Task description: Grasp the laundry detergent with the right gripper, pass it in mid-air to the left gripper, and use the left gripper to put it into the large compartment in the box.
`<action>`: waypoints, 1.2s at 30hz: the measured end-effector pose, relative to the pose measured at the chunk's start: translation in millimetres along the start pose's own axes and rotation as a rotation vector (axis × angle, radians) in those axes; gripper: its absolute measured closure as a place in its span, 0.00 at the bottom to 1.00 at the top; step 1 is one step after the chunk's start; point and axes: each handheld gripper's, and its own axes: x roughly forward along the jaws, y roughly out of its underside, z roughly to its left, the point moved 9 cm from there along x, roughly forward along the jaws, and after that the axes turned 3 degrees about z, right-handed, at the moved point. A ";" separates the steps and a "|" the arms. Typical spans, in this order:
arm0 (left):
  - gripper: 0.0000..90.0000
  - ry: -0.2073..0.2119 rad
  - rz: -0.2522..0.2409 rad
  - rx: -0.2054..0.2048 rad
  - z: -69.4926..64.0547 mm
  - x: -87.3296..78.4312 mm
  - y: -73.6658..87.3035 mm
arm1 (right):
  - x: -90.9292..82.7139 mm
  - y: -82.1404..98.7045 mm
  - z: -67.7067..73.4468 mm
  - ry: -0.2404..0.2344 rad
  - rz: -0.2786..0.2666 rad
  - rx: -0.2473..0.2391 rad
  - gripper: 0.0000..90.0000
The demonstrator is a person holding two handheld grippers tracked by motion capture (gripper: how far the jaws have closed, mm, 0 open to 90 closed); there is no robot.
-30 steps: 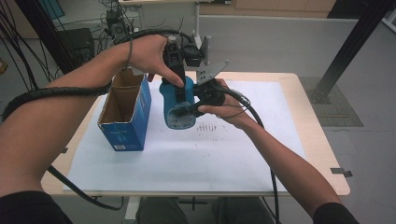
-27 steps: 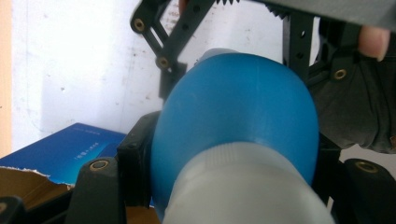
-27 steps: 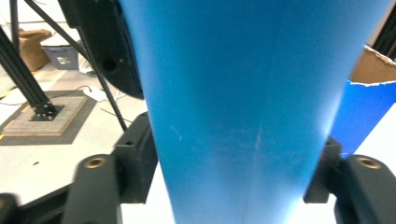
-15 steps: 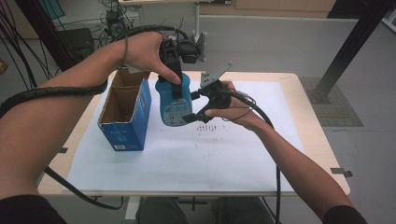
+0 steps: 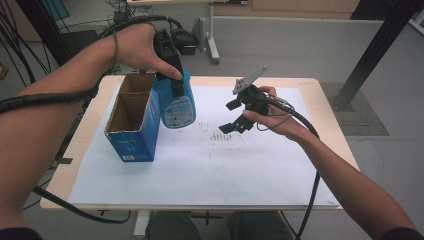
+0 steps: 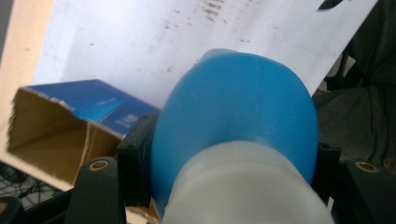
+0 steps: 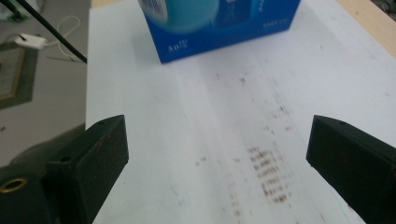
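A blue plastic bottle (image 5: 176,107) with a white cap (image 6: 247,186) hangs in the air just right of an open blue cardboard box (image 5: 132,120). My left gripper (image 5: 174,86) is shut on the bottle's upper part, with its black jaws pressing both sides of the bottle (image 6: 238,116). My right gripper (image 5: 231,116) is off to the right above the white sheet. Its jaws have just been opening and stand wide with nothing between them. In the right gripper view the right gripper (image 7: 217,154) faces the box (image 7: 233,23) and the bottle's base (image 7: 187,11).
The box (image 6: 70,126) stands upright with its top flaps open on the left of the white sheet (image 5: 225,165), which covers the wooden table (image 5: 325,110). Dark smudges (image 5: 220,136) mark the sheet's middle. Cables trail from both grippers.
The right gripper let go of the bottle's lower part, opened and drew away to the right. The left gripper lifted the bottle and carried it left toward the box.
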 end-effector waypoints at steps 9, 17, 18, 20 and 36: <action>0.40 -0.042 -0.006 -0.093 12.0 -24.7 16.0 | -25.1 20.2 -7.4 0.039 0.055 0.040 0.07; 0.40 -0.068 -0.007 -0.228 25.5 -43.5 27.3 | -45.5 26.1 -9.5 0.073 0.082 0.041 0.07; 0.40 -0.069 -0.008 -0.250 28.3 -46.1 29.4 | -48.2 26.1 -9.3 0.078 0.084 0.038 0.07; 0.40 -0.076 -0.012 -0.284 33.1 -50.8 33.1 | -51.2 26.6 -9.4 0.087 0.091 0.031 0.07; 0.41 -0.088 -0.048 -0.583 68.7 -97.7 60.3 | -66.8 23.1 -10.7 0.100 0.129 0.012 0.07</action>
